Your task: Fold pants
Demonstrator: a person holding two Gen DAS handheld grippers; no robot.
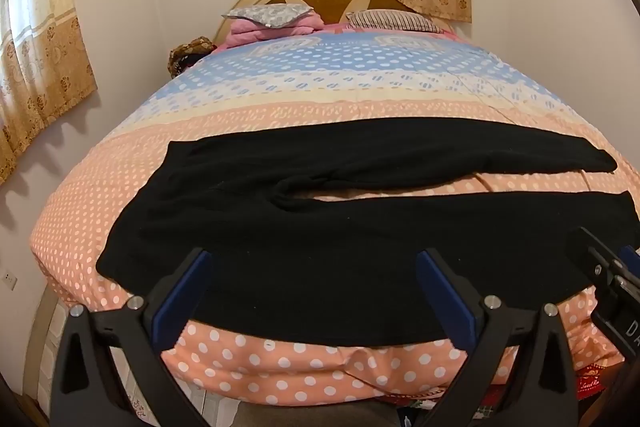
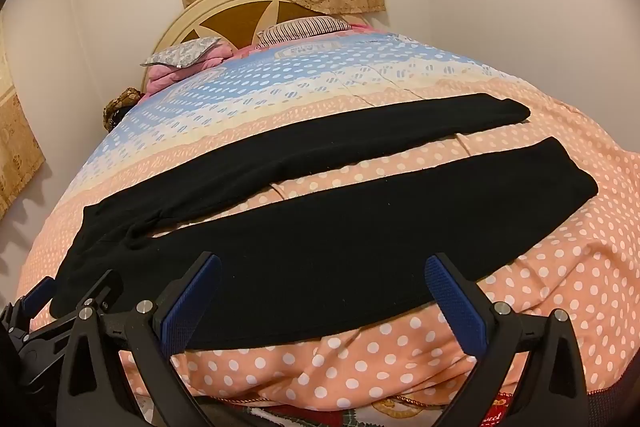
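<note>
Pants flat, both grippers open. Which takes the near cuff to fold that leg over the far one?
Right gripper, probably. It hangs open over the near leg toward the cuff. The left gripper sits open nearer the waistband, so better for that end.

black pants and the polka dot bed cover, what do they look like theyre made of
The black pants look like a soft matte knit, perhaps fleece or wool: no sheen, a faintly fuzzy surface, limp flat legs. The peach, white-dotted bed cover looks like printed woven cotton over padding: smooth, low sheen, puffy rounded edge with soft creases. Exact fibres cannot be told.
</note>
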